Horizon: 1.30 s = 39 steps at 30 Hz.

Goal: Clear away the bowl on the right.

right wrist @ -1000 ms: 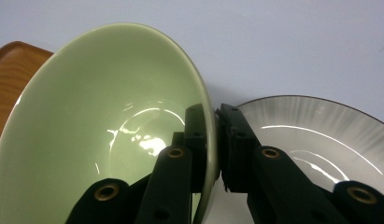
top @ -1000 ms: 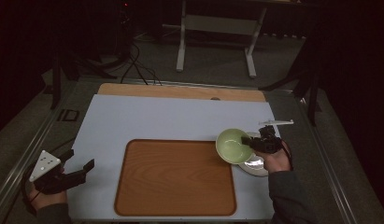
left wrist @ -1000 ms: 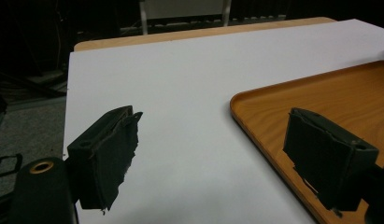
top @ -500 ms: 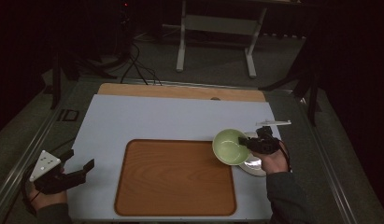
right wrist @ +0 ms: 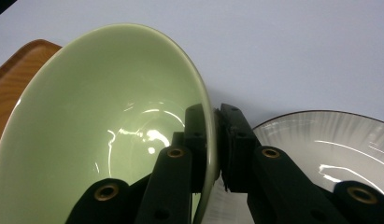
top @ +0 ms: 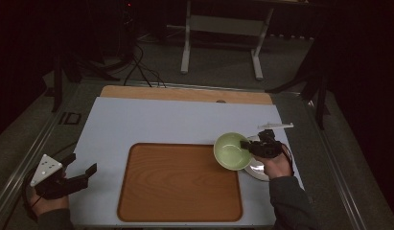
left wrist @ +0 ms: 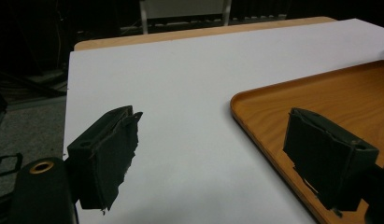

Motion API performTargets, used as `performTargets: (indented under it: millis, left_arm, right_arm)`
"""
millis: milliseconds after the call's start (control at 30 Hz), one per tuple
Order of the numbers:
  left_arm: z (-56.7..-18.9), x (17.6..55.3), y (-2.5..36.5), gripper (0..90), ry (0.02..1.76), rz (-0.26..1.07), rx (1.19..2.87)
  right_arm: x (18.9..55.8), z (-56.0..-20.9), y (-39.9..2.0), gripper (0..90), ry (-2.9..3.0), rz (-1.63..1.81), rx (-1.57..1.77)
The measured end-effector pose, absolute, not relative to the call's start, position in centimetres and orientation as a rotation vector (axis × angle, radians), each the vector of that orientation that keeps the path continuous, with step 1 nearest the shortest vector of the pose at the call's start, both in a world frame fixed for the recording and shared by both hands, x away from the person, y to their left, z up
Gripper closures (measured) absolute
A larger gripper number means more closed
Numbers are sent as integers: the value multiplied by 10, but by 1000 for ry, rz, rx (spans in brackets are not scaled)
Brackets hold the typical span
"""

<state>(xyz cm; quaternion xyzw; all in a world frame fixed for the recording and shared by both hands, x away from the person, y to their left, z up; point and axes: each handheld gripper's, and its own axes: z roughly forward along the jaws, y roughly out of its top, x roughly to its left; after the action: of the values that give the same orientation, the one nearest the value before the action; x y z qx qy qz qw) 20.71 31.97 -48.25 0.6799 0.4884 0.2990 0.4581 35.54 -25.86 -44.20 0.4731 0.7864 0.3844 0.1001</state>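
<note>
A pale green bowl (top: 231, 150) hangs tilted over the right edge of the wooden tray (top: 180, 182), above a white plate (top: 258, 169). My right gripper (top: 246, 146) is shut on the bowl's rim; in the right gripper view the bowl (right wrist: 110, 126) has one jaw inside and one outside its wall, with the gripper (right wrist: 216, 140) pinching it and the plate (right wrist: 330, 144) just behind. My left gripper (top: 84, 168) rests open at the table's left front corner, with nothing between its jaws. In the left gripper view the gripper (left wrist: 213, 154) spans bare white table and the tray's corner (left wrist: 283, 98).
A white table top (top: 175, 120) carries the tray, with a wooden strip along its far edge. A thin white bar (top: 276, 126) lies near the right edge behind the plate. Dark floor, cables and a stand's legs lie beyond the table.
The right gripper has carried the green bowl slightly left toward the tray, uncovering more of the plate. The left gripper has stayed where it was.
</note>
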Motion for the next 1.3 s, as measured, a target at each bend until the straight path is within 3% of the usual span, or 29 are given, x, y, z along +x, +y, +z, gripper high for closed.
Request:
performTargets:
  millis: [1300]
  left_arm:
    - [-482, 206, 320, 173, 1203, 740, 1669]
  right_arm:
    - [353, -440, -220, 822, 2399, 1143, 1306]
